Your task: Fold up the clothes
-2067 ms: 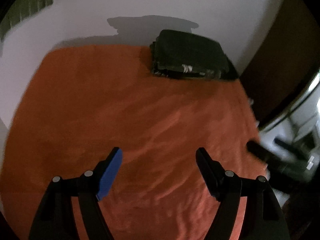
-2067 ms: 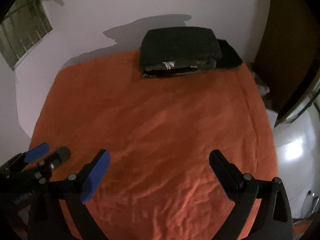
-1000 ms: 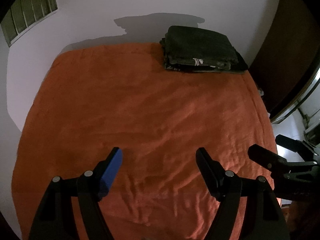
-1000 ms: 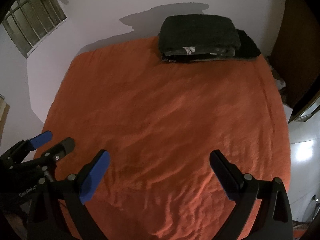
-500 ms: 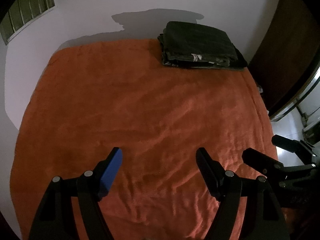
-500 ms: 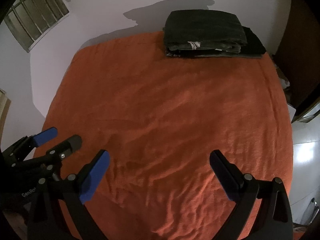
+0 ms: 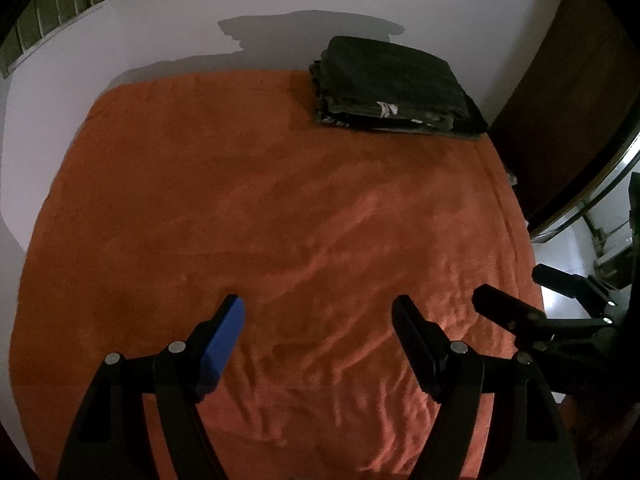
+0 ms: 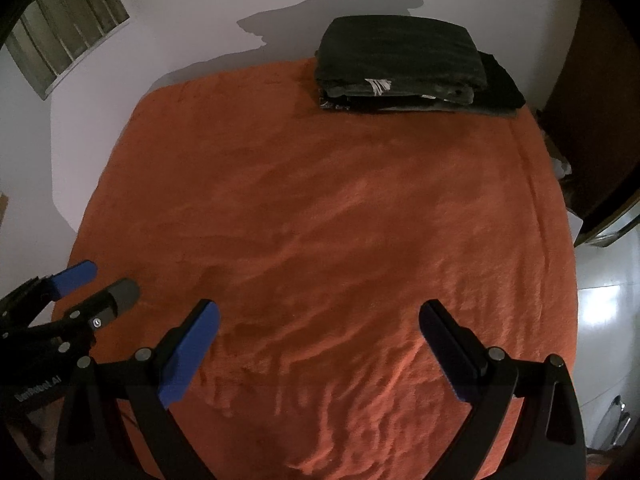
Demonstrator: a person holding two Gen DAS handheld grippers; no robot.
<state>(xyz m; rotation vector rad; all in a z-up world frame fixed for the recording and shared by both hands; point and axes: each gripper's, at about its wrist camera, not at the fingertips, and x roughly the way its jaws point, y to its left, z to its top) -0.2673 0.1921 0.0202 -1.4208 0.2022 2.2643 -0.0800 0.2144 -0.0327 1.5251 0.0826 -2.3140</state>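
Both tongs hang spread wide with nothing between their pads: the left tongs (image 7: 316, 312) and the right tongs (image 8: 320, 318) hover side by side over the near part of the bed (image 8: 304, 208), well above its rumpled orange cover. From the right wrist view the left tongs sit at about 8 o'clock; from the left wrist view the right tongs show at about 3 o'clock.

The only clothes in sight are the stack of dark folded clothes (image 8: 404, 64), at about 12 to 1 o'clock in both views, on the far edge of the bed against the white wall (image 7: 280, 8). Its layers look squared, with a small white tag on the front edge of one.

No unfolded garment shows on the bed, so the step in hand seems to be a pause between pieces: either the folding is finished or the next item must be fetched from outside the frame. To do it well, lay a fresh garment flat on the bare middle of the cover, well short of the stack so the pile is not disturbed. Smooth the ripples first, since wrinkles under the cloth would carry into the fold. Pinch at matching corners, one pair per side.
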